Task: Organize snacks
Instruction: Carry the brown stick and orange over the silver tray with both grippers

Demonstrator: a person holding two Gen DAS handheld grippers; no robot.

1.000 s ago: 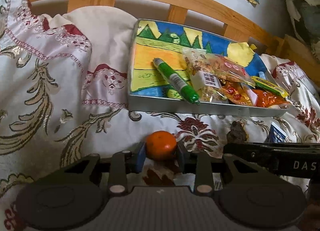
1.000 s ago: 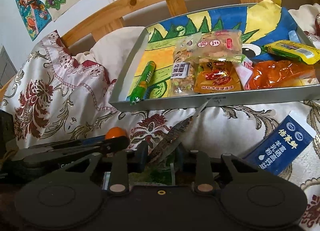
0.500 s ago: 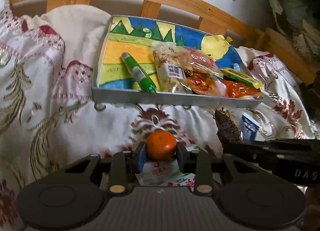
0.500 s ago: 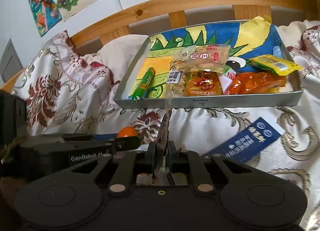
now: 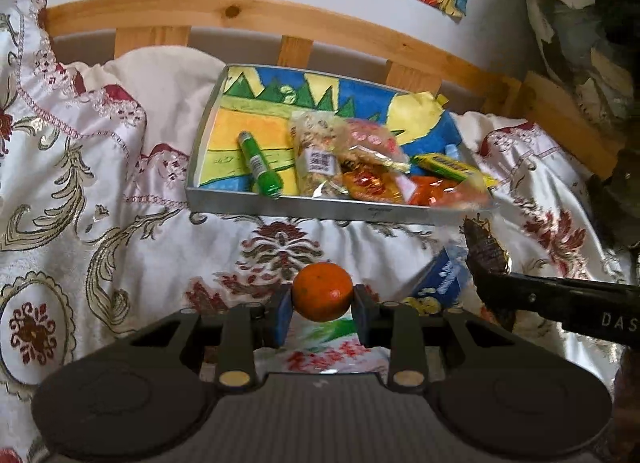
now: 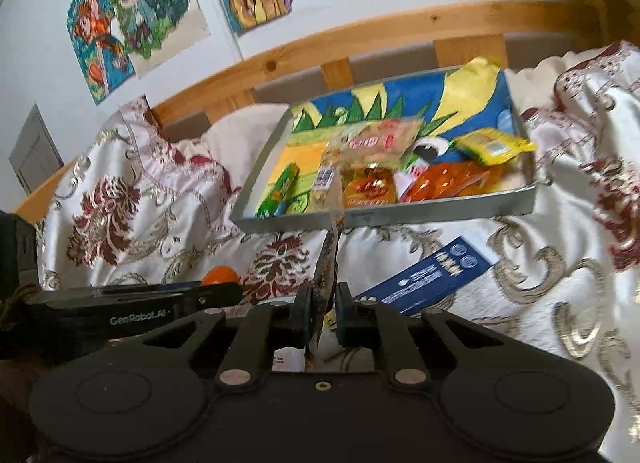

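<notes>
The right tool now pinches the dark packet, lifted upright off the bed. The tray sits farther ahead of both tools, and wall pictures show above.

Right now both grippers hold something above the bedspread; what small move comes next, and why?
Probably carry both forward over the grey tray's near wall. The left gripper clamps the round orange tangerine and the right gripper pinches the thin dark foil snack packet, both short of the tray. Aim the tangerine at the bare painted floor left of the green tube.
</notes>
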